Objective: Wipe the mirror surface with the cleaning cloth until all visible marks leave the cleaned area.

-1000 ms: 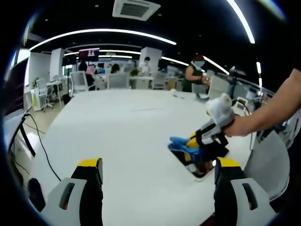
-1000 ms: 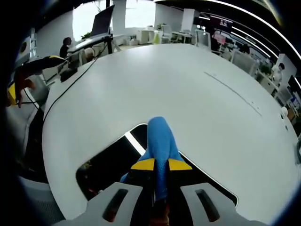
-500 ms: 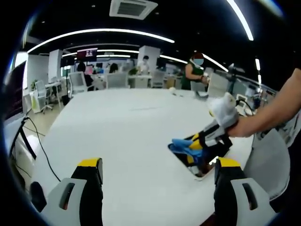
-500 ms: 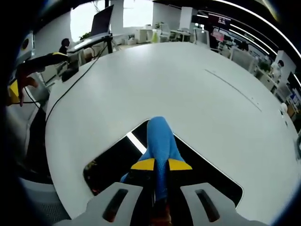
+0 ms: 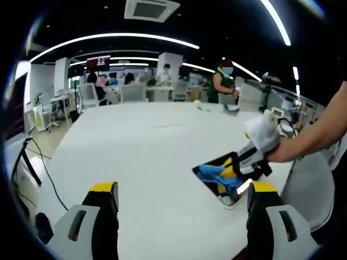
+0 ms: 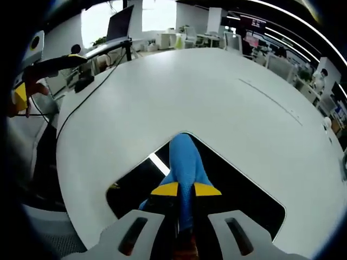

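Mirror [image 6: 227, 179]: lying flat on the white bench [image 6: 217, 97], near its right edge; reflecting a dark ceiling
Cloth [image 6: 185, 162]: blue; lying on the mirror
Right hand-held gripper [image 6: 186, 189]: clamping the cloth between closed jaws
Left hand-held gripper [image 5: 181, 189]: hovering over the bench; jaws standing wide apart, gripping nothing

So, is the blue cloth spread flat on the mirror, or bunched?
Bunched: the cleaning cloth is a narrow roll pinched in the right gripper, its tip on the mirror.
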Available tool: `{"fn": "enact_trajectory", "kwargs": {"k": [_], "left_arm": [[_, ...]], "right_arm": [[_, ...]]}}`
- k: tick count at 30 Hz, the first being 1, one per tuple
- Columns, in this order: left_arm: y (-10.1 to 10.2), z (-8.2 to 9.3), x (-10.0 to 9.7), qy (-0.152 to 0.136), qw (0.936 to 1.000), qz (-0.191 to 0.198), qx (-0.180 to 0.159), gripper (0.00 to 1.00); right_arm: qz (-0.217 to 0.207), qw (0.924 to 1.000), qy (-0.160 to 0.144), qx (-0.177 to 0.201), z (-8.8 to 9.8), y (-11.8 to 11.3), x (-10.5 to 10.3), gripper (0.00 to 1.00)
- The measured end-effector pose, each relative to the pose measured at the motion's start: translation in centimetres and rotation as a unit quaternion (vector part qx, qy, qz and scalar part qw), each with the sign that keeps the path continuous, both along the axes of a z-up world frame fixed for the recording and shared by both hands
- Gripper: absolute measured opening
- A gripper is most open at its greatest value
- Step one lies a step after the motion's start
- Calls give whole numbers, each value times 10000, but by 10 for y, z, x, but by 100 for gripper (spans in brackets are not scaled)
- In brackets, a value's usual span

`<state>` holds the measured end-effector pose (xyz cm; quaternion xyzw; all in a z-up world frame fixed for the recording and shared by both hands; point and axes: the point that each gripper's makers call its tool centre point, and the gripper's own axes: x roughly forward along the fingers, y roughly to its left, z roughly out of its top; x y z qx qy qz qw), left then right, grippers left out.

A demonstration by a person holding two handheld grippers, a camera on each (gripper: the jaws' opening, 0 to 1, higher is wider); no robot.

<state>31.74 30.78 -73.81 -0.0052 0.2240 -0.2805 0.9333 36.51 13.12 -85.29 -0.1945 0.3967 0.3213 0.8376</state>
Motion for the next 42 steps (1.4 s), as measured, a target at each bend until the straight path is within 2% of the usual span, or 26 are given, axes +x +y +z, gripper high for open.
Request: {"fn": "enact_trajectory", "kwargs": {"k": [42], "left_arm": [[-22, 3, -4, -20, 10000, -89, 21, 100]], "right_arm": [[234, 9997, 12, 77, 1, 4, -58, 3]]}}
